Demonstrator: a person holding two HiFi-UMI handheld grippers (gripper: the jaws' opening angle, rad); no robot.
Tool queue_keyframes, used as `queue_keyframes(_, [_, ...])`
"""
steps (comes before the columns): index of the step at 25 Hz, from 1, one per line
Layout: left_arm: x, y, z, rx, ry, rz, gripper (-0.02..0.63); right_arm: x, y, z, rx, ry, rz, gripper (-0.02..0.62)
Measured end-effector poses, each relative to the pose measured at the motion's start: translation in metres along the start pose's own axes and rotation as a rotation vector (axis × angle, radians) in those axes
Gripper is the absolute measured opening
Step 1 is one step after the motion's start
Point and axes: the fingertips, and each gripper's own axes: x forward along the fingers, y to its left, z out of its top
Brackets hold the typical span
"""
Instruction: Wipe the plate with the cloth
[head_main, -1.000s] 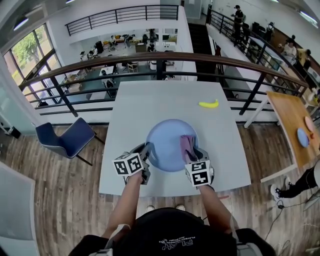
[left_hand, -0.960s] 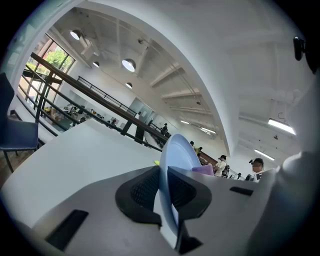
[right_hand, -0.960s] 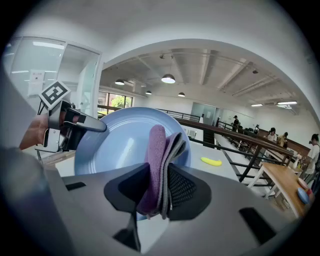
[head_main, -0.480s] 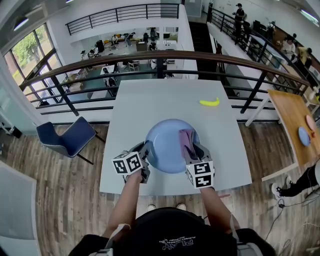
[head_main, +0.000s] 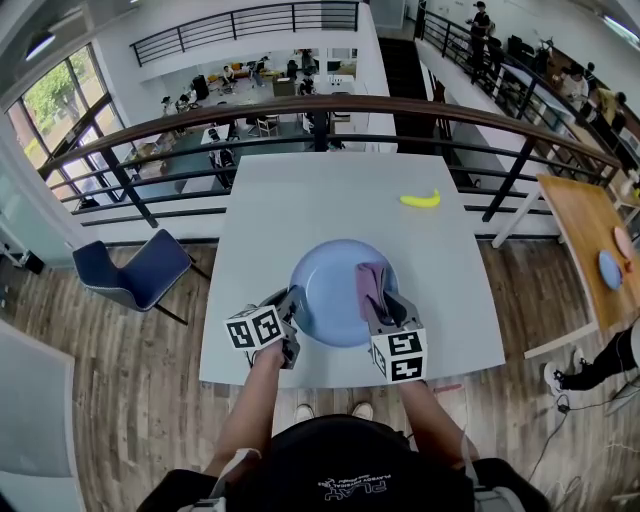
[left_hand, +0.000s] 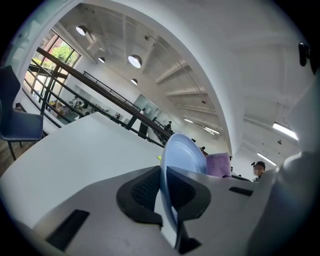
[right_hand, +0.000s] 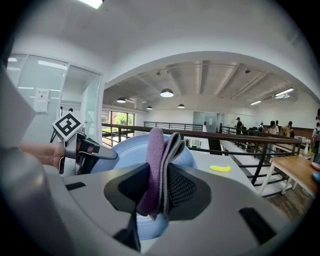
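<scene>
I log: left fingers (left_hand: 142, 192), just closing, pinching plate (head_main: 325, 285) rim; right fingers (right_hand: 182, 187) clenching cloth (right_hand: 155, 165), its length pointing away over plate.

Bright, even light pours in from the windows (head_main: 55, 100) and ceiling lamps (left_hand: 134, 61), shadows soft, edges fisheye-bent, gripper-view corners black.

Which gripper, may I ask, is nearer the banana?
Right gripper, holding the cloth on the plate's banana side; the left gripper's jaws have just been closing on the opposite rim.
</scene>
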Motion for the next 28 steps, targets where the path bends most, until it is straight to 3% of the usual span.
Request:
queue_keyframes(13, [0.01, 0.036, -0.053, -0.067, 0.102, 0.057, 0.028, 0.019, -0.001, -0.055, 0.023, 0.125, 0.014, 0.114])
queue_keyframes(28, [0.023, 0.079, -0.15, -0.191, 0.248, 0.119, 0.028, 0.027, 0.0, -0.127, 0.061, 0.289, 0.061, 0.114])
